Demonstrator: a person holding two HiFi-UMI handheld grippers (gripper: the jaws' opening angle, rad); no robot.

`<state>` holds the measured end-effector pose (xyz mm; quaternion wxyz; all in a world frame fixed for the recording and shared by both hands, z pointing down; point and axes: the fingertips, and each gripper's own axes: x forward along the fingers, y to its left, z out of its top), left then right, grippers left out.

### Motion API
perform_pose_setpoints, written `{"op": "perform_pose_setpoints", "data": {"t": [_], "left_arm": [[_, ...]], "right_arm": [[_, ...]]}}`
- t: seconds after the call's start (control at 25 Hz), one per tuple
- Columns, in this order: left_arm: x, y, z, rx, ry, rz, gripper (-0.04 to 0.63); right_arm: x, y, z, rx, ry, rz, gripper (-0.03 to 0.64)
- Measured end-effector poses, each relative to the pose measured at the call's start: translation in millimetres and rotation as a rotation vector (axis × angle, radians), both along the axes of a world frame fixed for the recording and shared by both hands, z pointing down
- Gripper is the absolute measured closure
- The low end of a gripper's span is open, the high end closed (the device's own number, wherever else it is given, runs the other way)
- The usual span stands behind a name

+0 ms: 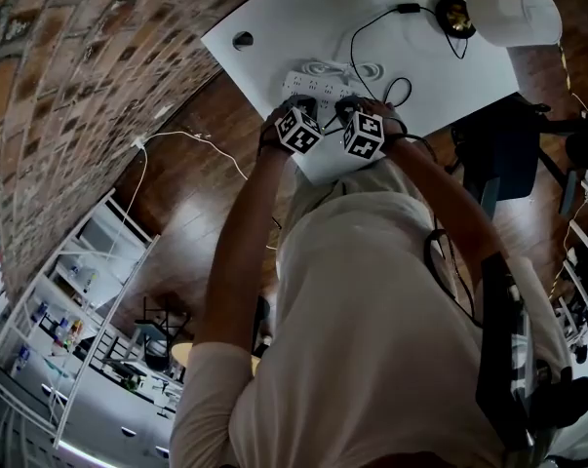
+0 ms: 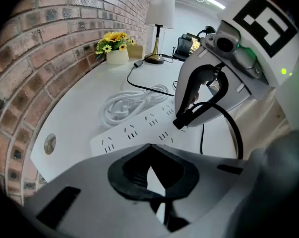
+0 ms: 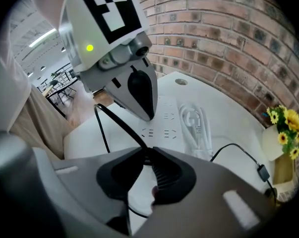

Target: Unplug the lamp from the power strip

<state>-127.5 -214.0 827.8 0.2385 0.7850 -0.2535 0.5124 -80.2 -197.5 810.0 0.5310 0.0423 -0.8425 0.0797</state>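
1. Two grippers work at the near edge of the white bench in the head view. Your left gripper and right gripper both point down at the long white power strip. The white-shaded, brass-stemmed lamp stands well apart at the far corner.
2. Left gripper view: your left gripper is clenched on nothing, its tip low at the strip, likely to pin it down. Just beside it sits the black lamp plug.
3. Right gripper view: your right gripper is clamped on that plug and the thin black cord trails away, a grip that suits a straight pull.
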Motion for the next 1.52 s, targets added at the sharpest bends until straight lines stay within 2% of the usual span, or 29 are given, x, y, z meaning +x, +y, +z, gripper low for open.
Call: {"op": "perform_pose_setpoints", "data": {"t": [0.2, 0.52, 1.0, 1.52], "left_arm": [[-2.0, -0.3, 1.4, 0.025, -0.012, -0.012, 0.594], [-0.7, 0.7, 1.3, -0.041, -0.014, 0.054, 0.593], [-0.5, 0.2, 4.3, -0.011, -0.099, 0.079, 0.594], [0.8, 0.8, 2.9, 0.008, -0.125, 0.097, 0.6]], "right_arm": [[-2.7, -0.6, 1.7, -0.003, -0.005, 0.017, 0.574], [-2.0, -1.7, 0.8, 0.041, -0.028, 0.049, 0.577], [-1.0, -3.1, 1.0, 0.05, 0.02, 0.074, 0.574], [-0.8, -1.9, -1.7, 0.049, 0.025, 0.074, 0.574]]}}
